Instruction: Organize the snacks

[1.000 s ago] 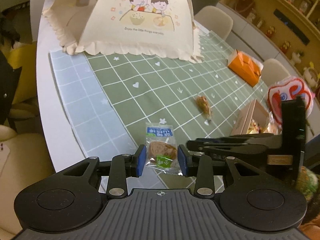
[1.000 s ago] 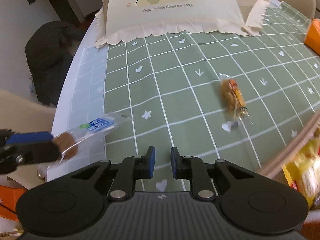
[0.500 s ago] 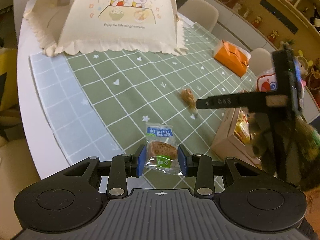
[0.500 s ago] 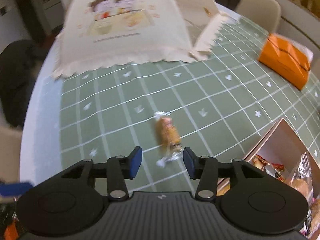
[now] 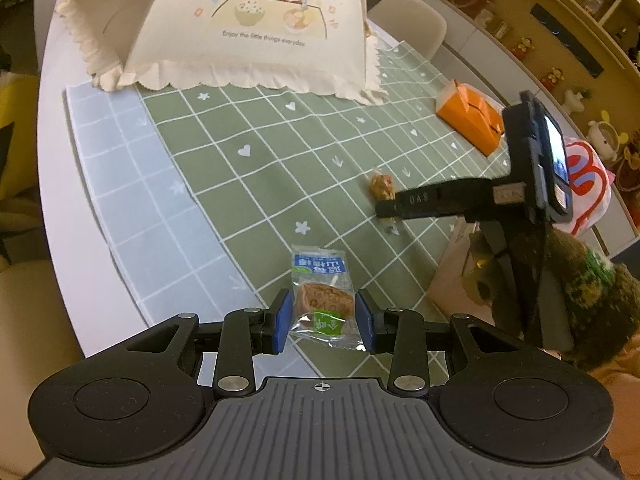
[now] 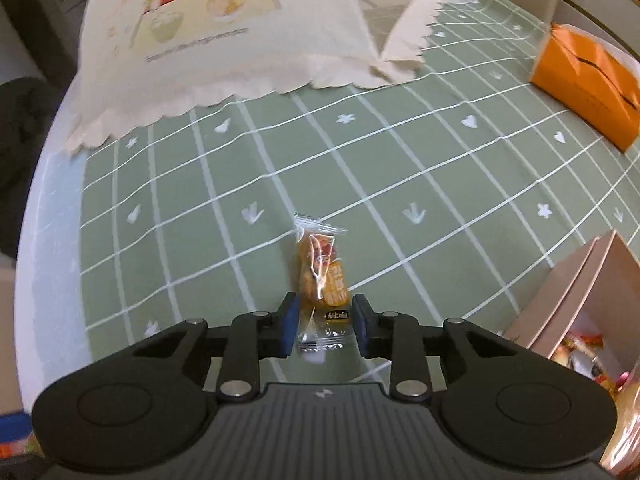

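A clear packet with a round brown cookie and blue-green label sits between the blue pads of my left gripper, which is shut on it just above the green checked tablecloth. A small orange snack packet lies on the cloth, its near end between the fingers of my right gripper. Those jaws are closing, with the pads at the wrapper's edges and the wrapper not squeezed. In the left wrist view the right gripper reaches down onto that orange snack packet.
An open pinkish box holding several snacks stands at the right. An orange carton lies farther back right. A cream fabric food cover fills the far side. The table's white edge runs along the left. A camouflage sleeve holds the right gripper.
My right gripper moved from near the table's edge over to the orange snack packet, opened, and now straddles its near end. The left gripper still holds the cookie packet.
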`<state>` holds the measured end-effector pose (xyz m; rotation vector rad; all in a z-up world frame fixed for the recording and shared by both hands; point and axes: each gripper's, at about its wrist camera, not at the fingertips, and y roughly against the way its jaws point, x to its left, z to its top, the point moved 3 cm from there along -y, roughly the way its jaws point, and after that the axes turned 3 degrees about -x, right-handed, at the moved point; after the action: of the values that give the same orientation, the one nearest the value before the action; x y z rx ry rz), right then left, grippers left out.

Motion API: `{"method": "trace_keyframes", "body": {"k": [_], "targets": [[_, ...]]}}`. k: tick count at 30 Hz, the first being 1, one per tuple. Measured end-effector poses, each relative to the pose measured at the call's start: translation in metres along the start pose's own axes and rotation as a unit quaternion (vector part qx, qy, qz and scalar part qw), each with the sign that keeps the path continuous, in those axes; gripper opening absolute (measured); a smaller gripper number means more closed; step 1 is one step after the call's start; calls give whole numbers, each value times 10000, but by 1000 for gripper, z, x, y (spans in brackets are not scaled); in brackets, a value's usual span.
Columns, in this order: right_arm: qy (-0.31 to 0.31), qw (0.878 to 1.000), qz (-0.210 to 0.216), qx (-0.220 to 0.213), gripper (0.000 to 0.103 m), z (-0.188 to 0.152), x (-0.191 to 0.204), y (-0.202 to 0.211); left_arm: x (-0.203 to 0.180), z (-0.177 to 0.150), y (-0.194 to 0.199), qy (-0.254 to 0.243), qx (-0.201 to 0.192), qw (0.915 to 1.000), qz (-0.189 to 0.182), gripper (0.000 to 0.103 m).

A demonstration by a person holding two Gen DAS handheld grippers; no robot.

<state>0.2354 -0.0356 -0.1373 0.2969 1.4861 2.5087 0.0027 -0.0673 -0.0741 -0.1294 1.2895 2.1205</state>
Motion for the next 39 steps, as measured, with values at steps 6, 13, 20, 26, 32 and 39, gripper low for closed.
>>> {"method": "trace_keyframes", "body": {"k": [6,13,20,26,32,39], "targets": [[134,9992,366,96,27,-24,20,16,1,0,-2,-28,38,10000,-46,39],[195,9955,917,149,27,-57,42,44,-3,1,-8,-164,147,9997,-137,39],[257,9959,865,48,28,-76,48,57,-2,3,-18,-194,263,9992,-234,38],[19,9973,732,-111,30,-81,47,52,2,10,-26,-424,379,9981,-217,13],[-108,9987,422,-272,31,-78,52,41,15,17,-38,-711,589,9955,-222,14],[-388,9986,110,-351,32,-81,55,45,11,12,-37,-1323,738,9876,-404,20]]}}
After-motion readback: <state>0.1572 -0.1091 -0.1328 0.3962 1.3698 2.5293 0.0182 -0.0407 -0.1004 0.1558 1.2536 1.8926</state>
